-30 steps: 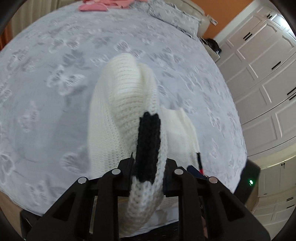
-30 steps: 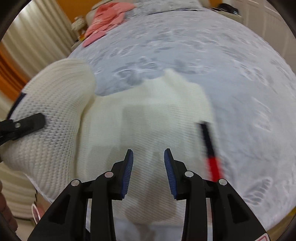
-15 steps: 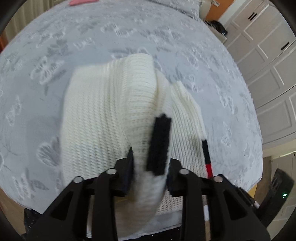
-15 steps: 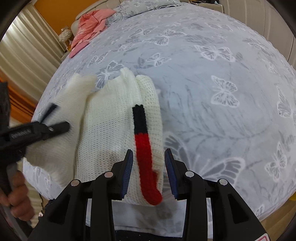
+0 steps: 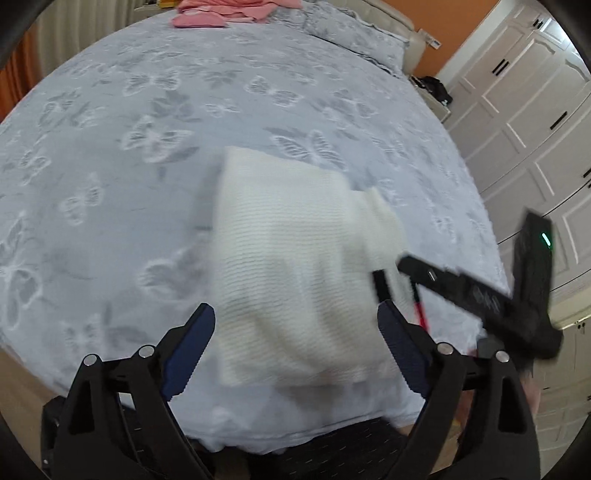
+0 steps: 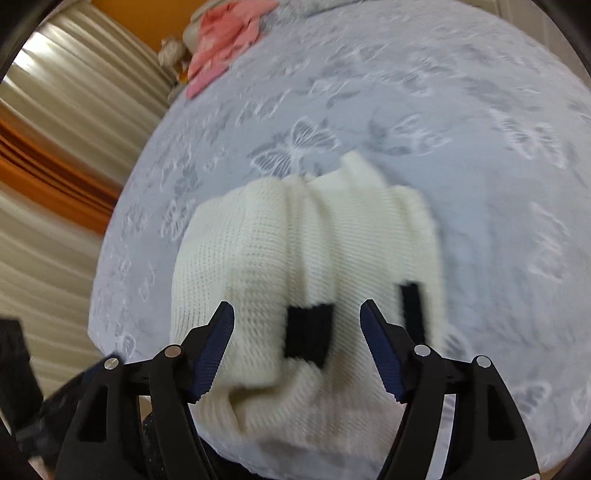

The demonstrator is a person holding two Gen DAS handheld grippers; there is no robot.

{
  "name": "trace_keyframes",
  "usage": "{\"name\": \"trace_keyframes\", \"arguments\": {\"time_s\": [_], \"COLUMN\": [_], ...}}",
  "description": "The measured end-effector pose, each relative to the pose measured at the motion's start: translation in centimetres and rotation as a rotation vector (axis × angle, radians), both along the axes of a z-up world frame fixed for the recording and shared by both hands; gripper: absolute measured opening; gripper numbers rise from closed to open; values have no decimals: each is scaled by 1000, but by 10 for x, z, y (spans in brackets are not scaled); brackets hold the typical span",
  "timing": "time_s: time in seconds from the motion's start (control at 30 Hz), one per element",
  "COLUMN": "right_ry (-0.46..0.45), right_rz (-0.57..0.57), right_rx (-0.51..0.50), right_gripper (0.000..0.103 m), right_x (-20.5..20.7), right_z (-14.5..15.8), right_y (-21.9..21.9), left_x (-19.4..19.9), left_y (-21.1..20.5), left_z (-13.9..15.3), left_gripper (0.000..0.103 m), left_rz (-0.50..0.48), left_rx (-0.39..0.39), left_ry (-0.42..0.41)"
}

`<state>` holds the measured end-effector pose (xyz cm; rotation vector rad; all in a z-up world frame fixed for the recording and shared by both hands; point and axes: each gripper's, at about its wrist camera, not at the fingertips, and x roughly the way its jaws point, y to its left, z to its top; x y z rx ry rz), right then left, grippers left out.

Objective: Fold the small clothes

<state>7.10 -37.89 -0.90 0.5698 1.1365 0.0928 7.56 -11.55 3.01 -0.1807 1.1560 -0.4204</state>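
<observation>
Sweater (image 6: pixel 295 258), cream knit with black cuffs, was seen lying bunched and partly folded near the front edge of the bed (image 5: pixel 110 166), on the grey butterfly-print cover. One black cuff (image 6: pixel 308 334) was turned up on top; a second dark strip with a red tip was noted at the sweater's right side in the left wrist view. No part of it was gripped. Left gripper (image 5: pixel 295 354) was caught with jaws opening, sweater lying beyond and between the pads but not pressed by them. Right gripper (image 6: pixel 297 350) was likewise opening, the cuff between its pads, not pinched. The right gripper's body was also picked up at the right of the left wrist view, a green light showing on it.

Risk, judged: with both grips let go, the loose rolled sleeve could be expected to spring open or slide off the bed edge, since thick knit holds no crease. A regrasp through several layers could drag the fold out of line.

Pink clothes (image 5: pixel 221 11) were seen at the far end of the bed, white cupboards (image 5: pixel 535 110) to the right. No readable writing or brand was found.
</observation>
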Motion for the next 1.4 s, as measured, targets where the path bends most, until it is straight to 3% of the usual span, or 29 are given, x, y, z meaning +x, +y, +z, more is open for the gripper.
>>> {"name": "trace_keyframes", "arguments": {"time_s": [0.13,0.17,0.2,0.23,0.33,0.47,0.53,0.6,0.67,0.77,0.9,0.97,1.03,1.1,1.17,1.2,1.23,1.27,1.33,1.4], "right_ry": [116,127,132,125,46,-115,-87,58,93,16,-65,-20,95,85,57,51,55,73,68,-8], "right_rz": [8,17,26,41,53,-6,-54,-77,-115,-151,-132,-81,-45,-63,-91,-97,-89,-71,-55,-60], "right_rx": [-16,-21,-19,12,68,142,50,-58,6,92,68,32,-6,28,64,70,65,36,30,10], "right_gripper": [71,67,54,27,19,18,18,19,19,19,19,28,30,33,46,46,42,24,17,16], "right_x": [31,34,35,37,36,14,0,-10,-21,-28,-30,-23,-20,-24,-28,-27,-25,-22,-20,-24], "right_z": [-29,-33,-35,-35,-6,42,31,-15,-41,-22,9,-4,-28,-30,-23,-24,-24,-29,-27,-7], "right_y": [24,29,34,40,46,21,6,-6,-15,-23,-26,-22,-20,-19,-22,-21,-19,-15,-11,-17], "left_x": [-5,-6,-6,-7,-9,-10,-10,-10,-11,-13,-18,-19,-18,-18,-17,-18,-18,-17,-17,-17], "left_y": [23,30,34,40,51,57,55,50,42,27,9,1,-5,-14,-19,-21,-23,-26,-30,-33], "left_z": [-8,-12,-14,-18,-22,-22,-23,-27,-32,-37,-33,-33,-35,-38,-40,-40,-41,-42,-44,-46], "left_gripper": [87,87,87,87,87,88,88,88,88,88,89,89,89,89,89,89,89,89,89,89], "left_rz": [17,23,31,36,43,36,29,18,0,-29,-66,-84,-89,-90,-95,-96,-98,-98,-103,-108], "left_rx": [-10,-14,-16,-23,-22,-40,-42,-43,-44,-7,71,100,117,136,157,165,174,186,202,215], "left_ry": [29,40,48,61,78,70,75,89,100,103,68,45,39,51,55,54,52,50,53,57]}}
